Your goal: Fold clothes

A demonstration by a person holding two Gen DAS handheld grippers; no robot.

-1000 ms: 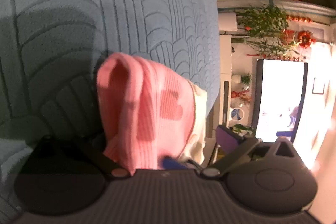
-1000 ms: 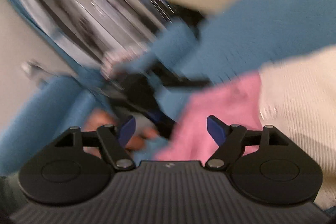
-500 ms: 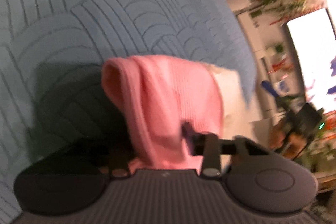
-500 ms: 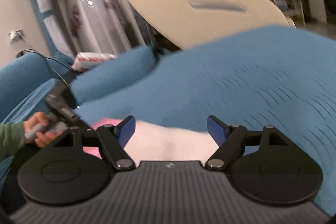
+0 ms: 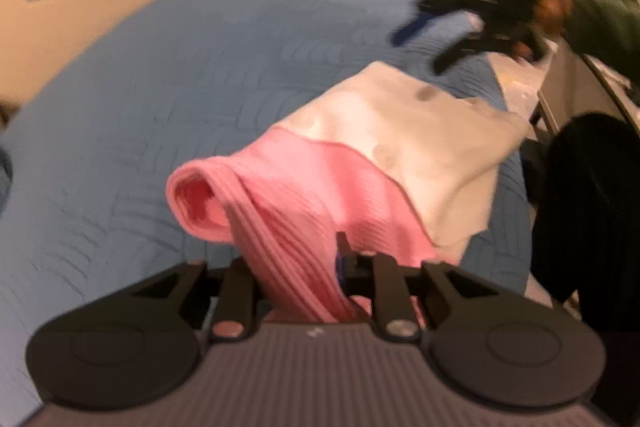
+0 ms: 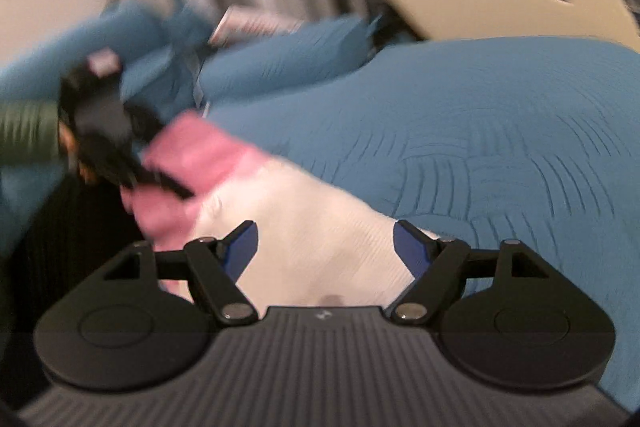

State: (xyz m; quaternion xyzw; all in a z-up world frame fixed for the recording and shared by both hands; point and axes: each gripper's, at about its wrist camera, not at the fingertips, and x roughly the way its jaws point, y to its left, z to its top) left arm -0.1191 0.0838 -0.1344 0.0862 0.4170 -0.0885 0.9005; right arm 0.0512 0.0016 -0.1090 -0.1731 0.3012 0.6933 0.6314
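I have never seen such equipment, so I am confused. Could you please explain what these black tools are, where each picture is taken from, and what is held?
There is no robot. A person holds one pair of black tongs in each hand, and each has a camera looking forward along its fingers.

The left picture looks from the left tongs. Their jaws have just been closing and now pinch the pink part of a pink and cream garment. It lies on a blue quilted bedspread.

The right picture looks from the right tongs, open over the cream part, gripping nothing. Each picture also shows the other tongs, blurred.
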